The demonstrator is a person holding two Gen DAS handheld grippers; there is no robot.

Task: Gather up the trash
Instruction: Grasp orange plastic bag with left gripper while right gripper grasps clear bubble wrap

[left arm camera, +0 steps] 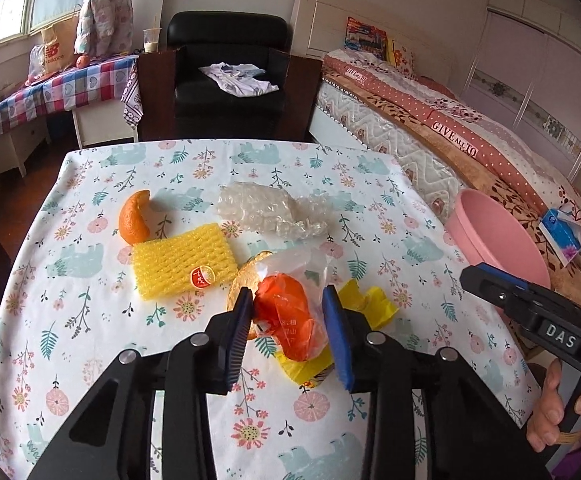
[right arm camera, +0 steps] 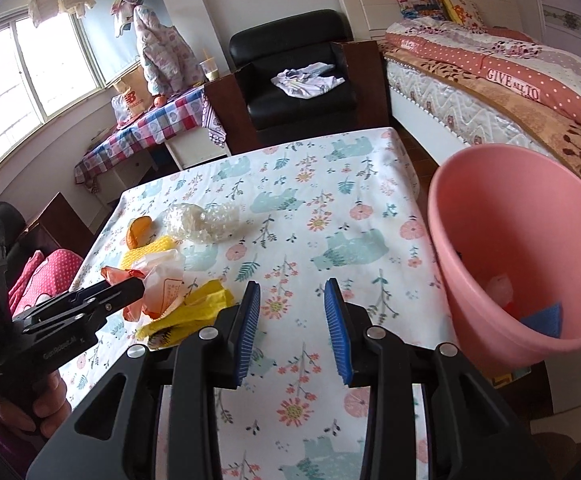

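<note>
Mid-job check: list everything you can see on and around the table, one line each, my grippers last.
orange peel: one, orange, far left of the table.
foam fruit net: one, yellow with a red sticker, beside the peel.
bubble wrap: one wad, clear, table middle.
plastic bag: one, orange and clear, crumpled, between the left gripper's fingers.
yellow wrapper: one, yellow, under and beside the bag.
pink bin: one, pink, off the table's right edge, some trash already inside.
table: one, floral white cloth.
armchair: one, black, beyond the table.
bed: one, patterned covers, right.
left gripper: blue pads, around the bag.
right gripper: blue pads, nothing between them.
</note>
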